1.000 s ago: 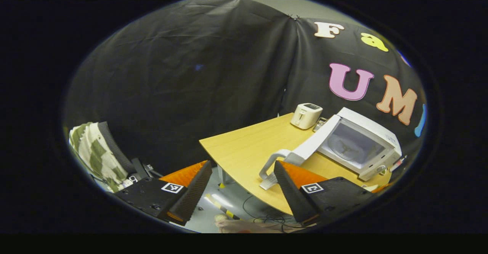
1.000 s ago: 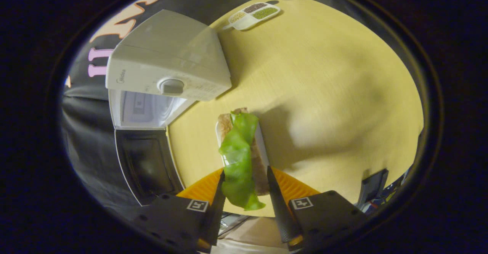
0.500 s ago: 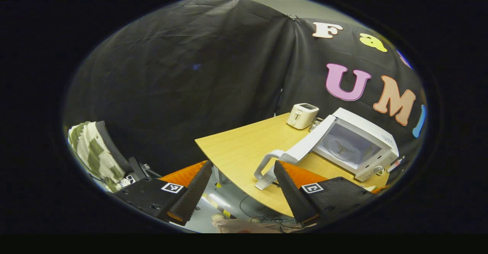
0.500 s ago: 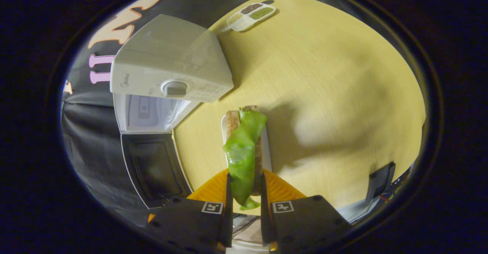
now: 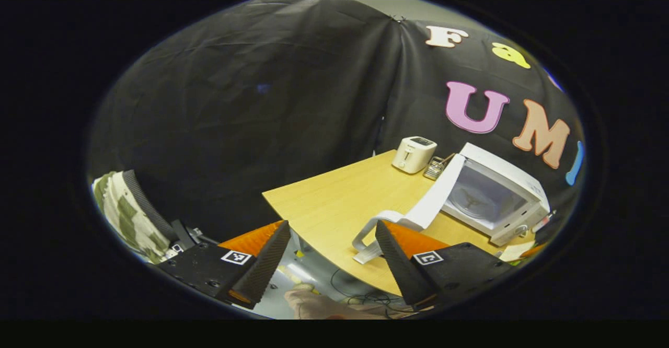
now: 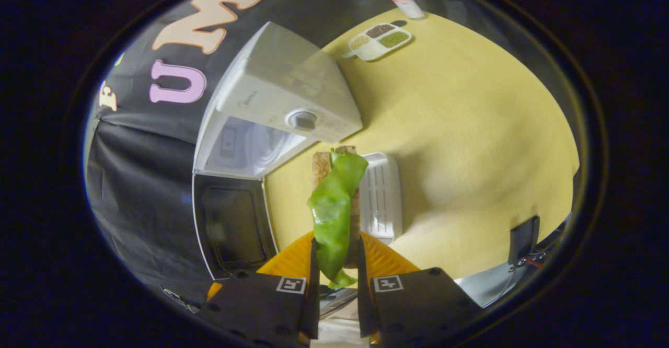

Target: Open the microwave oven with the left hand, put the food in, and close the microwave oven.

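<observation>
Yellow wood makes up the smooth worktop (image 6: pixel 470 128). Up close, the right tool (image 6: pixel 335 280) pinches the sandwich (image 6: pixel 334 201), with its floppy green lettuce leaf and rough brown bread, lifted above a ribbed white tray (image 6: pixel 381 196). The thin leaf could slide out, or the bread could bump the frame going in. The left tool (image 5: pixel 332 256) is spread apart, holding nothing. Farther off, the boxy white microwave oven (image 6: pixel 282 92) sits with its door (image 6: pixel 232 228) swung wide open, dark glass shining.

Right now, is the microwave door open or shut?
Open: the door hangs swung aside and the microwave cavity shows.
</observation>
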